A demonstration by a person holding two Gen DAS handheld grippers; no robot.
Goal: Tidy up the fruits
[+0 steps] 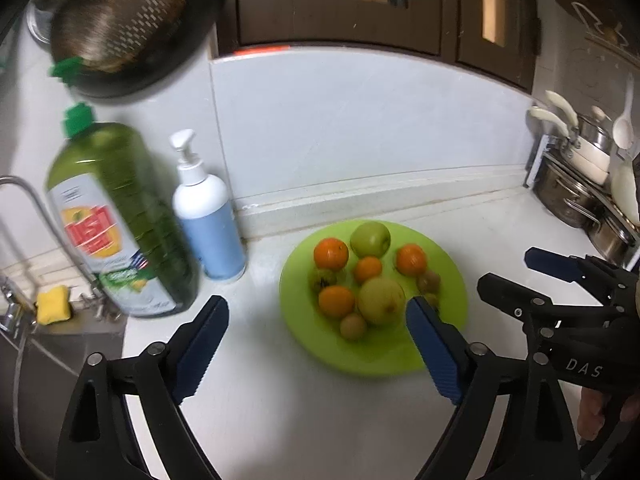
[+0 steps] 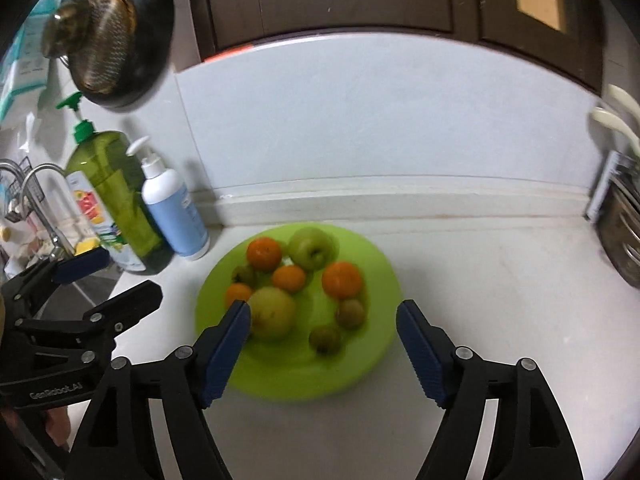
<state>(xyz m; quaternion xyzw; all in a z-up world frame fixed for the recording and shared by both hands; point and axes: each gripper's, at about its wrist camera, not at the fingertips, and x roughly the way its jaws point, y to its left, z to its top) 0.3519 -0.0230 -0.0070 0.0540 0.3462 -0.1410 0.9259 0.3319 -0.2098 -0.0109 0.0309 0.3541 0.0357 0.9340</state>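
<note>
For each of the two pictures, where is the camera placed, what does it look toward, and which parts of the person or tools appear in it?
Left wrist view: on the left gripper, looking down at the green plate; its open fingers, the right gripper and a hand show.
Right wrist view: on the right gripper, facing the plate from further right; its open fingers and the left gripper show.
Shared: plate, oranges, dish soap bottle, white pump bottle.

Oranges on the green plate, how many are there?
4. One orange sits at the back left, one at the back right, a smaller one in the middle, and one at the front left of the green plate. None seems hidden.
</note>
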